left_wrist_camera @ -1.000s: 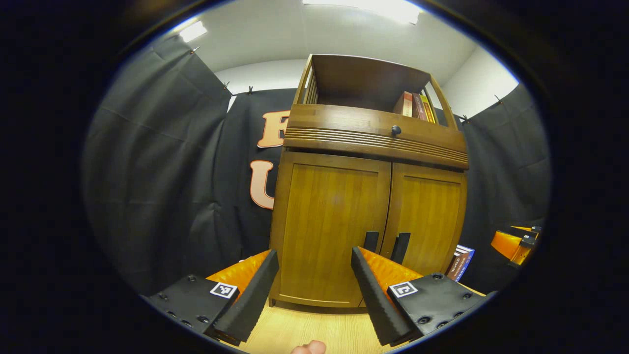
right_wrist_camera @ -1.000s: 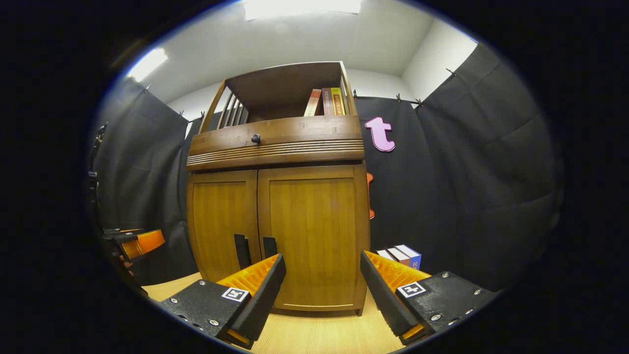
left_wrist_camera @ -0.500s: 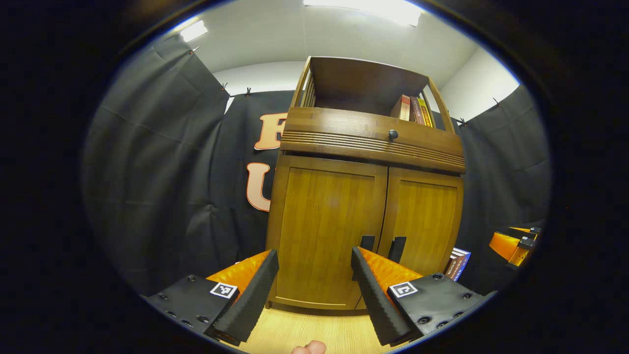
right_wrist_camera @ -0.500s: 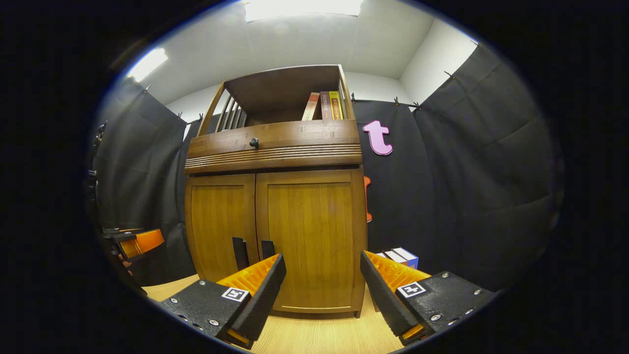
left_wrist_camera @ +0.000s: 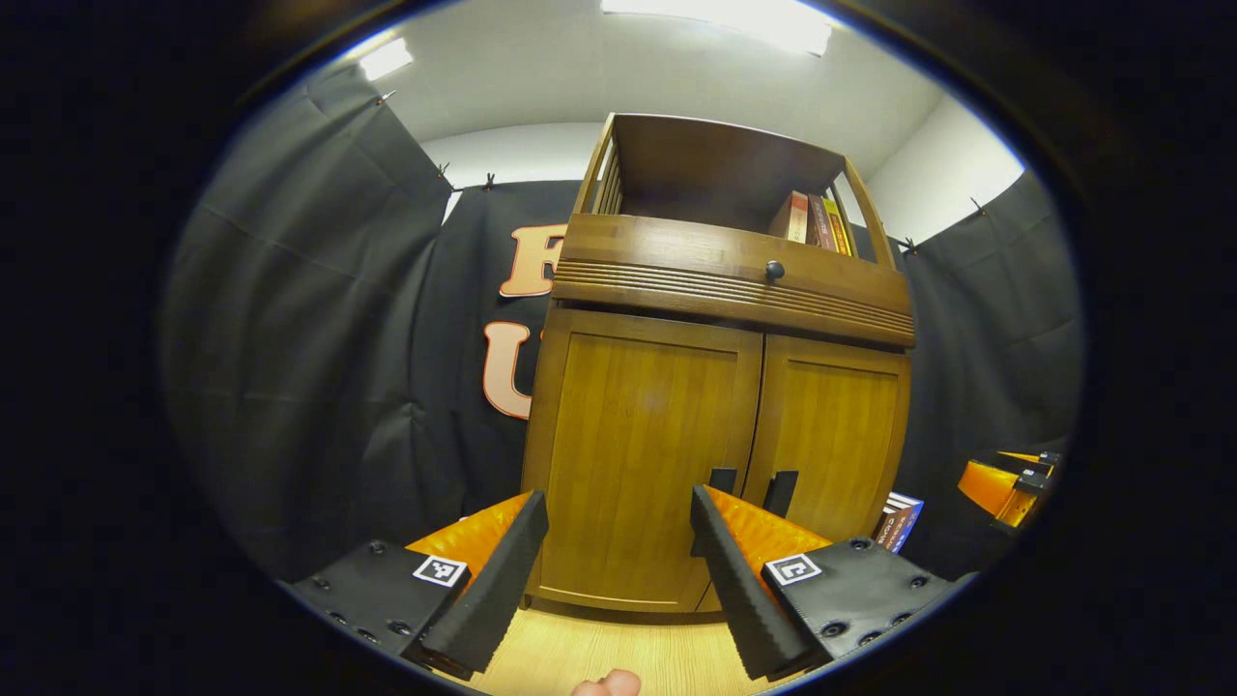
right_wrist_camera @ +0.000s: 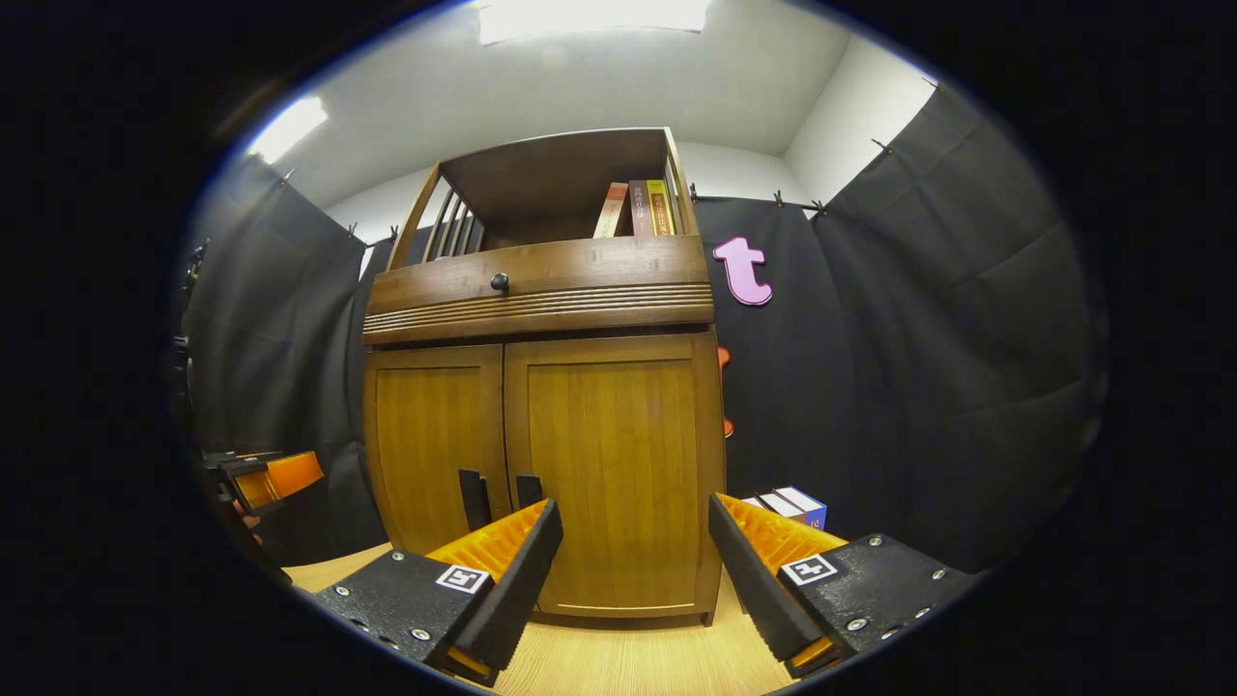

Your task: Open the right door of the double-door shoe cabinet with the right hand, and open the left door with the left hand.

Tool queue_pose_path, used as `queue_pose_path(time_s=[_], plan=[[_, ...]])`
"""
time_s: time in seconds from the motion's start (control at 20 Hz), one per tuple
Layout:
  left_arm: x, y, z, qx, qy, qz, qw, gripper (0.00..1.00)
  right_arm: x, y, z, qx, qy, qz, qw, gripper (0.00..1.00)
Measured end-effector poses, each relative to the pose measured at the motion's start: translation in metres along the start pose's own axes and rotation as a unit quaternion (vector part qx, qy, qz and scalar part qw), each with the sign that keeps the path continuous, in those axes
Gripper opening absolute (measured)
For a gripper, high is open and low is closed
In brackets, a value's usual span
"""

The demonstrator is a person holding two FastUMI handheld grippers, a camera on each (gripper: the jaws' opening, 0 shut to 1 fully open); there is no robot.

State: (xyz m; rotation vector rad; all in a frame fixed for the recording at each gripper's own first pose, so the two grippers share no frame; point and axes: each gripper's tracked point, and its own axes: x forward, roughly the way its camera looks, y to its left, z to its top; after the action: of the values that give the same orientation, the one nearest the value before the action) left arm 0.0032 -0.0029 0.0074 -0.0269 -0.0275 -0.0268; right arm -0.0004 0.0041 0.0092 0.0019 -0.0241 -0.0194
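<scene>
A wooden shoe cabinet [left_wrist_camera: 715,290] [right_wrist_camera: 541,290] stands in front of me, both doors closed. In the left gripper view the left door [left_wrist_camera: 633,454] fills the middle and the right door [left_wrist_camera: 836,430] lies beyond it, with two dark handles [left_wrist_camera: 781,491] at the seam. My left gripper [left_wrist_camera: 618,561] is open, short of the left door. In the right gripper view the right door [right_wrist_camera: 614,474] faces me, with the left door [right_wrist_camera: 435,435] and the handles [right_wrist_camera: 474,498] to its left. My right gripper [right_wrist_camera: 633,565] is open and apart from the door. Each gripper also appears at the other view's edge [left_wrist_camera: 1005,483] [right_wrist_camera: 266,478].
Books [left_wrist_camera: 812,217] [right_wrist_camera: 638,208] stand on the cabinet's open top shelf above a drawer with a round knob [left_wrist_camera: 774,271] [right_wrist_camera: 500,282]. More books [left_wrist_camera: 899,522] [right_wrist_camera: 788,505] lie on the light wood floor [right_wrist_camera: 618,662] to the cabinet's right. Black cloth walls surround it.
Both views have shifted only slightly against the cabinet, which now sits a touch lower in each view. The doors stay closed and both grippers stay open.
</scene>
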Motion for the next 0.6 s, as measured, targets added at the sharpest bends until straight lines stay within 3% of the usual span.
queue_pose_path(time_s=[0.25, 0.4, 0.6], plan=[[0.001, 0.001, 0.002, -0.007, -0.002, -0.002, 1.000, 0.94, 0.003, 0.007, 0.003, 0.008, -0.001, 0.008, 1.000, 0.94], [0.001, 0.001, 0.002, -0.012, -0.002, -0.005, 1.000, 0.94, 0.010, 0.004, 0.026, 0.007, -0.036, -0.004, 0.999, 0.94], [0.001, 0.003, 0.000, -0.013, 0.002, 0.000, 1.000, 0.96, 0.040, 0.027, 0.051, 0.007, -0.055, 0.027, 0.998, 0.94]])
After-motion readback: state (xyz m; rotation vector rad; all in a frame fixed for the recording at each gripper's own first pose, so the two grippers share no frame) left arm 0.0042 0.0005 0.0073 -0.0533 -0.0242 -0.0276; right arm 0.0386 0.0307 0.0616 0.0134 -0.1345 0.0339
